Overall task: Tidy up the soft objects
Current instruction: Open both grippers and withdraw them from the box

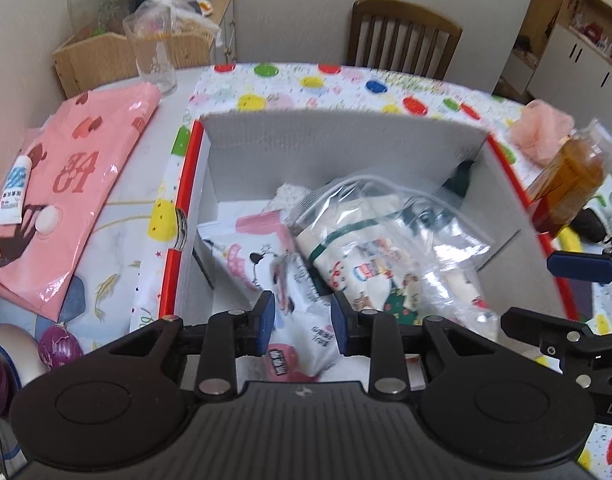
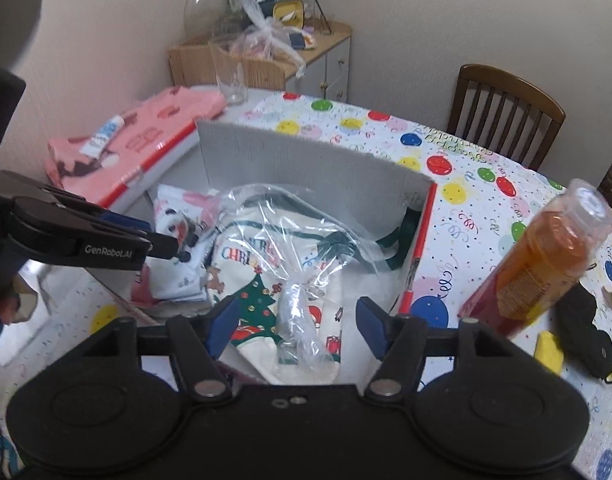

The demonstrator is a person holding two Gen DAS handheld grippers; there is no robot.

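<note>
Plastic's slippery, so with my right gripper (image 2: 296,326) jaws apart over the bagged Christmas cloth (image 2: 266,276) in the box (image 2: 306,156), I'd pinch low while my left gripper (image 1: 302,320), jaws also apart, steadies the panda pouch (image 1: 266,268)

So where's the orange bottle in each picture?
Left wrist view: the orange bottle leans at the far right edge, just outside the box's red rim.
Right wrist view: the orange bottle stands tilted on the right, on the balloon tablecloth, right of the box.
Shared landmark: the wooden chair behind the table.
</note>
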